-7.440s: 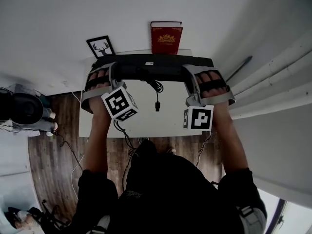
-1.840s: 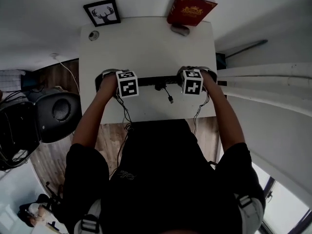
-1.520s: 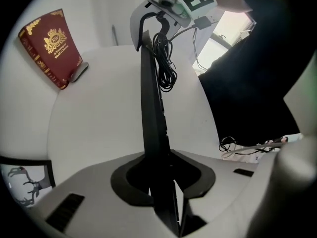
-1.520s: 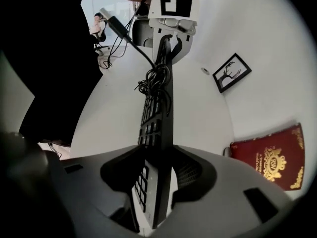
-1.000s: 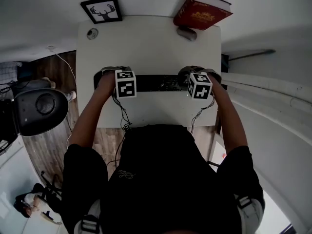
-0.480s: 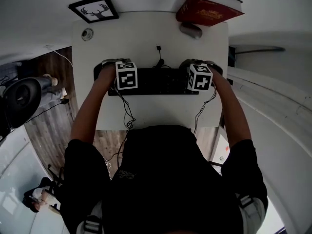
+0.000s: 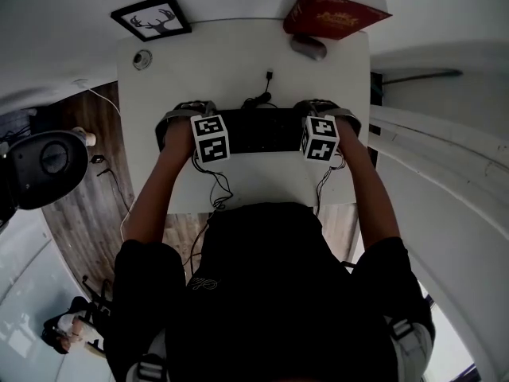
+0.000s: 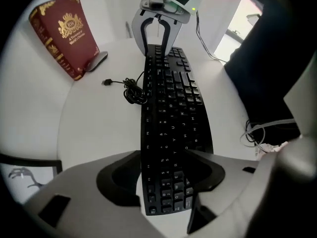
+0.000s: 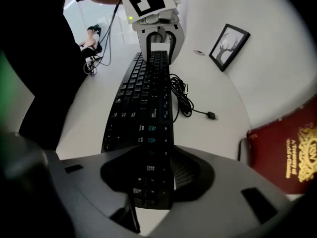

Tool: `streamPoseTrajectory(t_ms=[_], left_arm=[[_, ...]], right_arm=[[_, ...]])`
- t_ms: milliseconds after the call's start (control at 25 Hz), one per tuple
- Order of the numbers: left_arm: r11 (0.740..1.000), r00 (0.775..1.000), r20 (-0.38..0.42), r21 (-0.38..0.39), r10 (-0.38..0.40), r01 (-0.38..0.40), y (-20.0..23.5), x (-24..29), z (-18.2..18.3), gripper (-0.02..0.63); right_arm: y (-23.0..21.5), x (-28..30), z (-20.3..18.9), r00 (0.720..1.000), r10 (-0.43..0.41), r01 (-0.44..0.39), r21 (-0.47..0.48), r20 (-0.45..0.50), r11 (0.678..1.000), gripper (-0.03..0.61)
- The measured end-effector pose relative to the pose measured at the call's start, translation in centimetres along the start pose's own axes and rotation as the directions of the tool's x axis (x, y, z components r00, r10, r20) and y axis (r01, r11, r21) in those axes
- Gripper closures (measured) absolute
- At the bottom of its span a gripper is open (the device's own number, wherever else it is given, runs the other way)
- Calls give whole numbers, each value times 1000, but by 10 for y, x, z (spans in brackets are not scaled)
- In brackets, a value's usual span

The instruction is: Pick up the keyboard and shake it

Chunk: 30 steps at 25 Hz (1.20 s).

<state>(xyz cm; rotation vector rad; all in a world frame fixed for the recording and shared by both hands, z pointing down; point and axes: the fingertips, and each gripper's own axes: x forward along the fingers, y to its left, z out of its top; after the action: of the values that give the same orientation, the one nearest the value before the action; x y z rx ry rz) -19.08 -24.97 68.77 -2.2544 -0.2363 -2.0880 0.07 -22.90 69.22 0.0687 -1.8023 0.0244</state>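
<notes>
**Keyboard** [image 7: 262,130]: black plastic, long and shallow, with rows of low matt keys bearing pale legends. It lies lengthwise across the middle of the table, keys up, with one end between each pair of my fingers.

**Left gripper** [image 8: 166,175]: grey moulded shell with black curved pads [image 8: 119,182]. My jaws here have just been opening. They straddle the keyboard's left end, standing slightly off its long edges and not clamped.

**Right gripper** [image 9: 153,175]: the same make, with a cross-hatched inner pad [image 9: 185,172]. These jaws have just drawn in a little. They lie against both long edges of the keyboard's right end, gripping it.

**Marker cubes**: one on each gripper, white with black squares, the left cube [image 7: 211,138] and the right cube [image 7: 320,138].

**Cable** [image 7: 258,100]: thin black cord, bunched in a loose coil just behind the keyboard. It runs out to a small plug [image 7: 270,74] on bare tabletop.

**Table** [image 7: 238,54]: smooth white rectangular top.

**Book** [image 7: 334,10]: red cover with a gold crest and border, propped at the far right corner. A small grey rounded object [image 7: 308,48] touches its foot.

**Picture frame** [image 7: 151,18]: black and rectangular, holding an antlered deer's head on white, at the far left corner. A small round disc [image 7: 141,59] sits near it.

**Floor** [image 7: 83,205]: brown wood-grain planks, to the left of the table.
</notes>
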Motion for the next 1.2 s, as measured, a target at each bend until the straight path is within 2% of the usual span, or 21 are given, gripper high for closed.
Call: streamPoseTrajectory(t_ms=[80,160,240,320,400,520,600,680,760,840,960,1120,1200], left_arm=[[995,996,2,-30,93,-93,-2,-3,-1,353],[980,983,3,-76,182,-182,-6,-6,-4,369],[962,967,-3,-97,256,-255,-12,-7,-5,409],[949,953,-14,-83,303,-303,-20,-4,-5,489],[939,941,-32,-61,338,-339,-25,1,-3,576],[919,921,-58,-68,385,-388,-31,4,-3,591],[900,909,-52,-130,414,-417,-31,0,1,604],[852,879,-11,-240,476,-465,-30,-15,8,611],[780,831,39,-372,555,-504,-30,-37,20,611],[703,771,96,-493,629,-512,-36,-61,37,611],[610,680,161,-619,716,-495,-58,-90,72,611],[473,532,218,-781,818,-407,-92,-131,122,611],[421,460,241,-839,855,-344,-111,-151,151,611]], right_arm=[[5,1,-2,994,-110,111,51,-25,992,426],[13,2,-2,973,-224,227,80,-49,971,476],[19,5,-2,933,-351,354,32,-76,935,541],[19,9,-4,881,-461,458,-56,-107,887,549],[17,12,-5,855,-503,497,-76,-127,864,554],[18,12,-5,862,-492,496,-2,-123,869,554],[17,5,-3,856,-508,515,57,-98,856,554],[16,-12,5,827,-561,560,142,-41,816,554],[21,-34,17,789,-613,588,248,33,770,557],[28,-58,26,742,-662,593,357,106,722,557],[48,-100,30,664,-722,554,522,193,649,557],[75,-164,16,539,-803,493,678,254,546,557],[93,-197,4,472,-839,482,717,271,503,557]])
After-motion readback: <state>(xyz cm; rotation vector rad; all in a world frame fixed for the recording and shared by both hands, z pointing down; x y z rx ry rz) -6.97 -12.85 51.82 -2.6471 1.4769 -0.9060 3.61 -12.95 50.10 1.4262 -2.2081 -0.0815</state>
